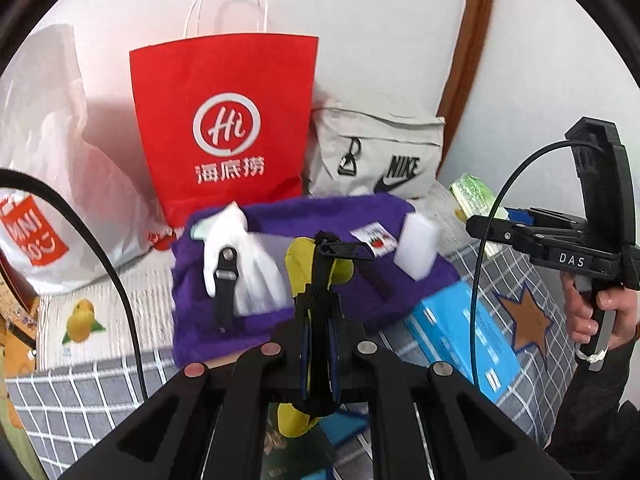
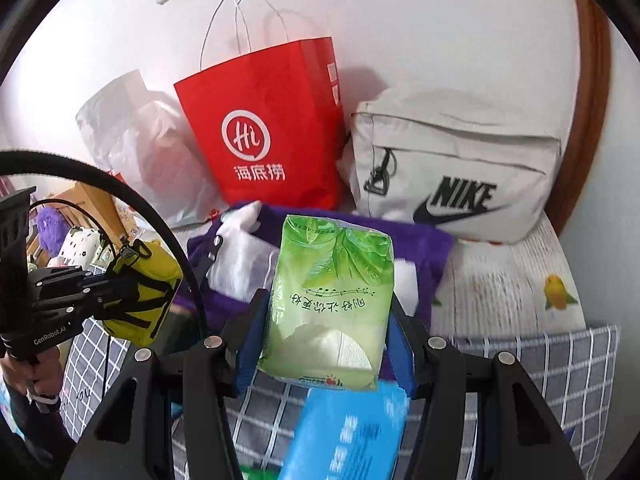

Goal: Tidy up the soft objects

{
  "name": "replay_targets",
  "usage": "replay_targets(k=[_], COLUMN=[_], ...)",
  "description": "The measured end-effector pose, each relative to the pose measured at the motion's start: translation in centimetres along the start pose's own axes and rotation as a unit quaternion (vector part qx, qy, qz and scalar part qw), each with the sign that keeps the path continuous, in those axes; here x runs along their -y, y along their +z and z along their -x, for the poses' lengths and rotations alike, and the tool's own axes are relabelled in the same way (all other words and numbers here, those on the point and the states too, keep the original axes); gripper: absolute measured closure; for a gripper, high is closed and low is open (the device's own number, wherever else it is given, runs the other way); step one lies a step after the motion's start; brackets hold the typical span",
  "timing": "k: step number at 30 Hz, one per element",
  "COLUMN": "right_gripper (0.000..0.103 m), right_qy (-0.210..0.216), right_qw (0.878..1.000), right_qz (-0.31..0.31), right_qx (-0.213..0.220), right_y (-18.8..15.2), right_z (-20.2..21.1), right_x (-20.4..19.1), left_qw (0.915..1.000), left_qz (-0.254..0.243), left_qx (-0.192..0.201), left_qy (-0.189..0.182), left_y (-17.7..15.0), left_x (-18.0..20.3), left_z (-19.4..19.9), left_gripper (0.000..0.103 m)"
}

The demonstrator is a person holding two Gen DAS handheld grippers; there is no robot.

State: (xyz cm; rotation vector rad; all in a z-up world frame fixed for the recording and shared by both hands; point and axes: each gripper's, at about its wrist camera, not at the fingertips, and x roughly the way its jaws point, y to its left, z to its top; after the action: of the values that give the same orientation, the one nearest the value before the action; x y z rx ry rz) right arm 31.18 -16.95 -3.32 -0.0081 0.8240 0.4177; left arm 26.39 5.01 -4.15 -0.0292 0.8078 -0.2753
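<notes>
Nearest to us, the left hand-held gripper (image 1: 318,312) is shut tight on the black strap of a small yellow pouch (image 2: 140,292); we hold it by the strap, we judge, because the soft body would slump between narrow pads, and so the pouch hangs below the fingers, its long axis running along them, clip end away from the hand; in the right wrist view it dangles clear of the bed.

The right hand-held gripper (image 2: 324,320) stands half open and clamps a green tissue pack (image 2: 332,300) across its short width; the pack's long axis points forward along the fingers, toward the wall, its torn end nearest the camera; gripping the narrow way lets the jaws span it without crushing the tissues.

Below both lies a blue box (image 2: 348,432) on the grey checked bedcover (image 2: 560,364); just beyond, a purple towel (image 1: 280,216) is spread on the bed, carrying a white glove (image 1: 240,256) and a white sponge block (image 1: 418,244); we take it for the sorting ground.

Farthest, against the wall, stand a white plastic bag (image 1: 48,168), a red paper bag (image 1: 224,120) upright with its mouth open upward, and a grey Nike bag (image 2: 460,164); any of them may be the destination; we cannot tell which.
</notes>
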Motion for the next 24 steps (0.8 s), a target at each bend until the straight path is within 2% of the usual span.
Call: replay_targets(k=[3, 11, 19, 24], right_gripper=[0.049, 0.049, 0.049, 0.049], right_qy=[0.001, 0.020, 0.020, 0.023], right_qw=[1.000, 1.000, 1.000, 0.999], right_qz=[0.017, 0.004, -0.004, -0.006], right_qx=[0.004, 0.006, -0.019, -0.040], right_y=[1.6, 4.2, 4.2, 3.9], right_z=[-1.1, -3.4, -6.2, -8.1], right_x=[-0.3, 0.0, 1.0, 1.4], left_qw=[0.9999, 0.9998, 0.9994, 0.9986], left_qz=[0.005, 0.010, 0.023, 0.036], left_qx=[0.010, 0.009, 0.002, -0.023], left_qy=[-0.003, -0.012, -0.025, -0.031], left_y=[1.5, 4.5, 4.2, 4.1], left_x=[-0.7, -1.7, -2.7, -3.1], left_z=[-0.8, -3.6, -6.0, -8.1], left_gripper=[0.095, 0.095, 0.095, 0.095])
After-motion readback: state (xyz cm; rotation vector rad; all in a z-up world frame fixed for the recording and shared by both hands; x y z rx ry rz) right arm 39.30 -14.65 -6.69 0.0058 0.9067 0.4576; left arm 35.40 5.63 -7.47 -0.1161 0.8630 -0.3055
